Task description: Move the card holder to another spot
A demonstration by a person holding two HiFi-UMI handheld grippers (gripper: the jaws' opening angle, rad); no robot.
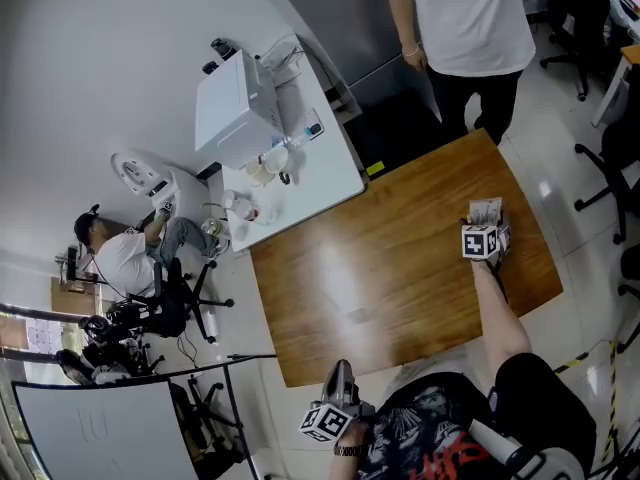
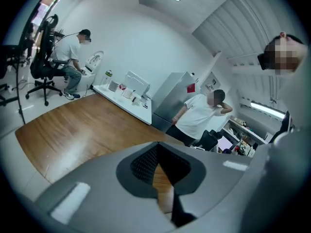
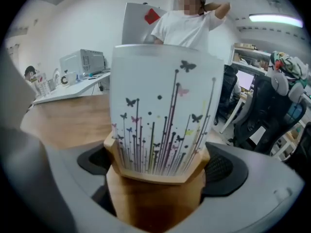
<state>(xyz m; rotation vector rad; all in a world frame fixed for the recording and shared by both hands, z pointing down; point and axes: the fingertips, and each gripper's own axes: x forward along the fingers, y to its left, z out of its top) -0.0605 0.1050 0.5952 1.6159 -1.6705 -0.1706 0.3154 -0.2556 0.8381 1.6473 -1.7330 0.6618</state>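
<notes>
The card holder (image 3: pixel 155 198) has a base of light brown wood. The card (image 3: pixel 163 106) standing in it is white, with thin upright lines in black, purple and pink, a few in yellow-green, and small black and pink butterflies among them. The right tool (image 3: pixel 158 171) is grey, with black pads of a fine mesh pattern. The left tool (image 2: pixel 160 171) has the same grey and black. The right marker cube (image 1: pixel 480 240) and the left marker cube (image 1: pixel 325 423) show black and white squares. The near bench (image 1: pixel 400 278) is warm brown wood with pale shine. The far left bench (image 1: pixel 320 183) is white.
</notes>
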